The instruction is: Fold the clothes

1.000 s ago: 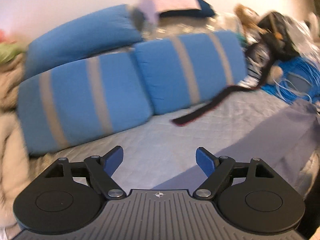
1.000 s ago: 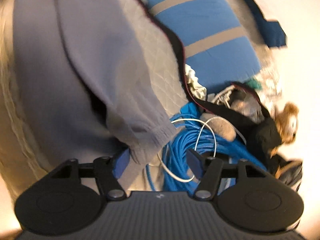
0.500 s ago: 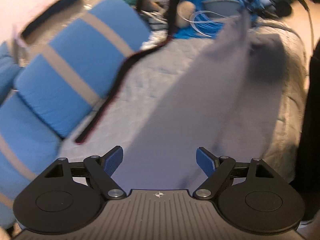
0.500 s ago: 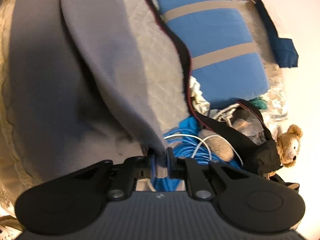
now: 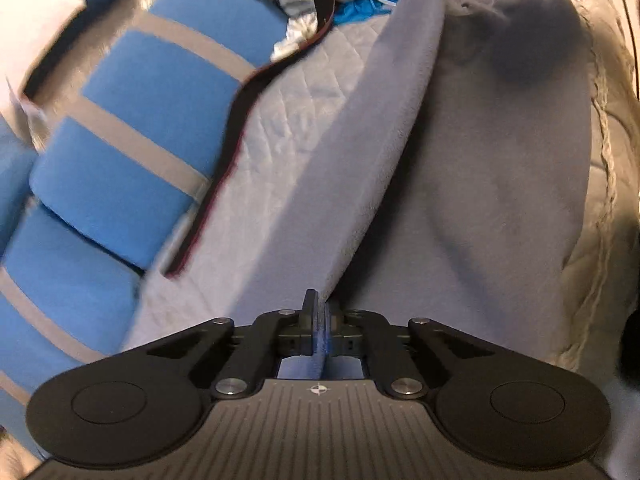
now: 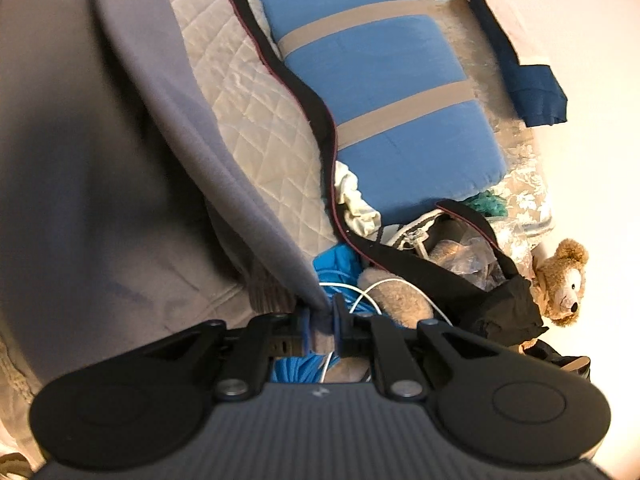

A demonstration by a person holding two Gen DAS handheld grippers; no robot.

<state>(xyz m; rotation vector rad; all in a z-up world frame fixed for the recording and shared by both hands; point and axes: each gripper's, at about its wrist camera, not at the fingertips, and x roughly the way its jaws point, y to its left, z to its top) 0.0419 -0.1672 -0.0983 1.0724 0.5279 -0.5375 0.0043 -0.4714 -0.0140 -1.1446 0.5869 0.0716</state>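
Observation:
A grey garment [image 5: 500,184] lies spread over a quilted bed cover [image 5: 296,104]. One long grey strip of it [image 5: 384,128], a sleeve or leg, is stretched taut between both tools. My left gripper [image 5: 317,316] is shut on the near end of that strip. In the right wrist view the same grey garment [image 6: 80,184] fills the left side, and my right gripper [image 6: 320,318] is shut on its ribbed cuff end [image 6: 272,292], lifted above the bed.
Blue cushions with grey stripes [image 5: 132,128] [image 6: 384,92] line the far side of the bed. A black strap [image 6: 316,120] runs along them. Blue cable coils [image 6: 340,280], a black bag [image 6: 500,304] and a teddy bear [image 6: 560,284] crowd the bed's end.
The left gripper swung from the cushions to the garment and shut on it in the last half second. The right gripper shut on the cuff a second ago and lifted it.

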